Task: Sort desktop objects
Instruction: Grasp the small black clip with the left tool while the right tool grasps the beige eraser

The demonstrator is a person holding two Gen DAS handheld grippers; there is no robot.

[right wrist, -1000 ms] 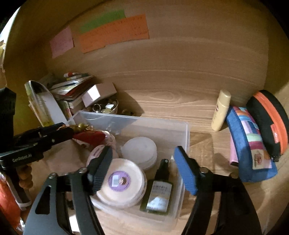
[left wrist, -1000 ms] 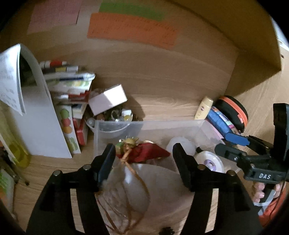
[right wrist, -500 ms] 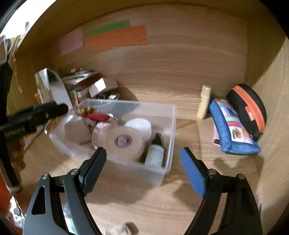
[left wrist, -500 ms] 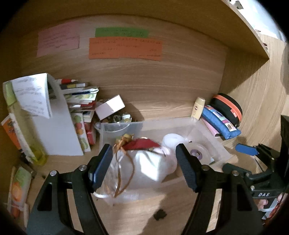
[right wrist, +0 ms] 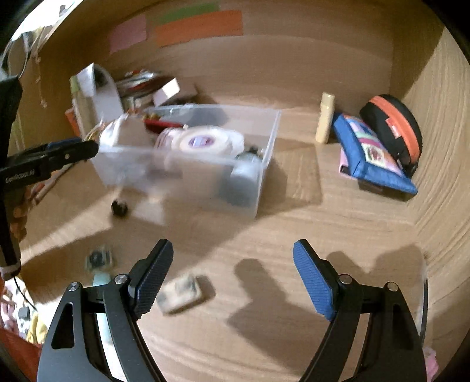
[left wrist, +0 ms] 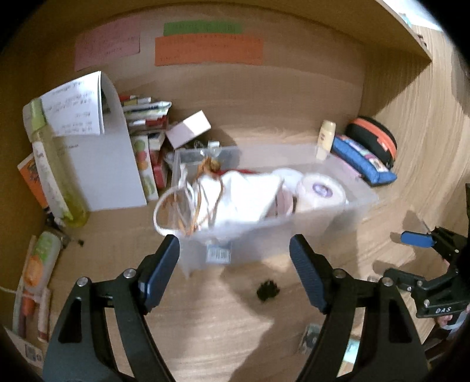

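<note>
Currently, both grippers stand open and empty above the tabletop (right wrist: 293, 211). Left gripper (left wrist: 235, 264) fingers have just been opening, nothing between them; right gripper (right wrist: 232, 276) likewise holds nothing. Ahead, the clear plastic bin (left wrist: 308, 232) contains a white pouch (left wrist: 246, 197) and tape roll (left wrist: 320, 188).

Pink note (left wrist: 107, 44), green strip (left wrist: 202, 28) and orange strip (left wrist: 208, 50) stuck on wooden back wall (left wrist: 293, 94)

Clear plastic bin (left wrist: 346, 211), blue patchwork pouch (right wrist: 373, 152), black case (right wrist: 393, 123) with orange band, cream bottle (right wrist: 325, 117).
</note>
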